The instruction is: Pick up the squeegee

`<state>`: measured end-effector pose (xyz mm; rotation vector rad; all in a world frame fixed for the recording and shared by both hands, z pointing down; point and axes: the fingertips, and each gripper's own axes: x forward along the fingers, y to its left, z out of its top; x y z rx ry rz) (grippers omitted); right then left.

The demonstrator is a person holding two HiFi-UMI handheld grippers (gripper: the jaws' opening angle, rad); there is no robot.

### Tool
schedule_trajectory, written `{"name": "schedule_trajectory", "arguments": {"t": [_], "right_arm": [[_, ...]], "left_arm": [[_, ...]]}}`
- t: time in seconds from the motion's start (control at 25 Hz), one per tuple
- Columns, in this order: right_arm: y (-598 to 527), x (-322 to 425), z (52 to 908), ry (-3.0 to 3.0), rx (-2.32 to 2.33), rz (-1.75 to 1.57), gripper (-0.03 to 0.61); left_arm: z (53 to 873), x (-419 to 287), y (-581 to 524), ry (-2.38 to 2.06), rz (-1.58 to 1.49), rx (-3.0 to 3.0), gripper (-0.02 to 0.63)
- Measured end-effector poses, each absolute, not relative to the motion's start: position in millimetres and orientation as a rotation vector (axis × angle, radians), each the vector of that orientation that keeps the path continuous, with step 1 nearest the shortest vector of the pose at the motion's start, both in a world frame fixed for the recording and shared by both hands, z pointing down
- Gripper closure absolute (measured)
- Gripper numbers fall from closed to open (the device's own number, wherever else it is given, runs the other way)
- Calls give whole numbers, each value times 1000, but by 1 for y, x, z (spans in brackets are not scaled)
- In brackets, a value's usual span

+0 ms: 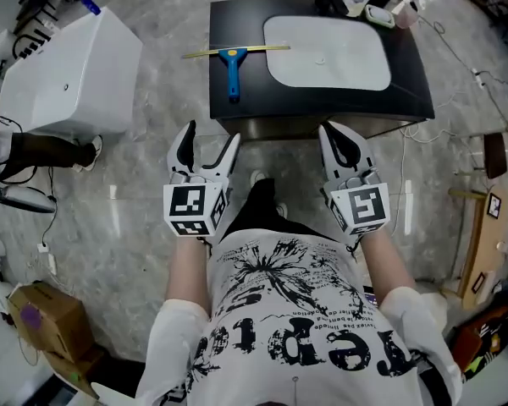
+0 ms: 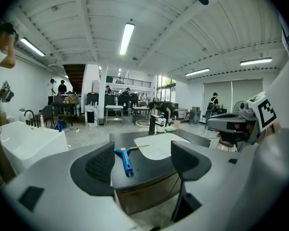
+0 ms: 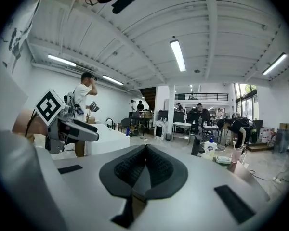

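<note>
Ahead of the left claw (image 1: 209, 146), well apart from its tips, the squeegee (image 1: 234, 62) lies flat on a dark table (image 1: 406, 91). Its blue handle points back toward the claw and its thin pale blade is set crosswise at the far end. Seen along the left claw (image 2: 144, 163), the two black ribbed pads stand wide apart with nothing between them. The squeegee (image 2: 125, 160) shows through the gap, resting untouched on the table (image 2: 149, 170). Just to the right of the squeegee, farther from that claw, a white oval basin (image 1: 326, 52) is sunk into the tabletop. The right claw (image 1: 339, 142) is held beside the left one, level with it, just short of the table's near edge. Seen along the right claw (image 3: 144, 170), the pads are pressed together with nothing caught between them. Beyond the right claw, at the table's far end, stand a soap bottle (image 3: 211, 148) and a pink cup (image 3: 237, 154). Off to the left of the left claw sits a white tub (image 1: 68, 70) on the grey stone floor (image 1: 135, 227). Behind both claws, the person holding them wears a white shirt (image 1: 296, 337) with black print.
</note>
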<state>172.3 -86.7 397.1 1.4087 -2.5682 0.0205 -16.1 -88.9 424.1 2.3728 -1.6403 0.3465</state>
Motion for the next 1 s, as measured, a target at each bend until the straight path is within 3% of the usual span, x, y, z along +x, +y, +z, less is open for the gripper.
{"name": "schedule_trajectory", "arguments": {"t": [1.0], "right_arm": [[-381, 133, 487, -2521, 1270, 140, 563]], "left_arm": [[631, -23, -375, -1440, 724, 1940, 256]]}}
